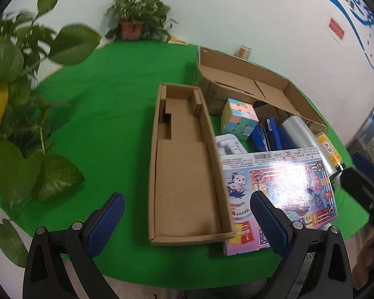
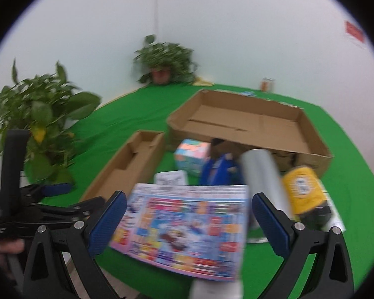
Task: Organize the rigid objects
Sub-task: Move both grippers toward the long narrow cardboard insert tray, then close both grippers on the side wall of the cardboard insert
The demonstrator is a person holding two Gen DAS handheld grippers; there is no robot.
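Nothing packed yet: narrow box [image 1: 184, 164] & wide box [image 2: 249, 122] seen empty; cube [image 1: 239, 119], booklet [image 2: 184, 229], cans left on counter [image 1: 107, 104]. Left gripper [image 1: 187, 224] & right gripper [image 2: 189, 221] fingers held open, nothing gripped.

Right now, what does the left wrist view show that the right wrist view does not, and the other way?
Only the left wrist view shows the white item clearly beside the narrow box, and the sharp colour cube. Only the right wrist view shows the wide box floor whole, and the left tongs from the side. Both share the colourful flat package, silver cylinder, yellow container, and green cloth.
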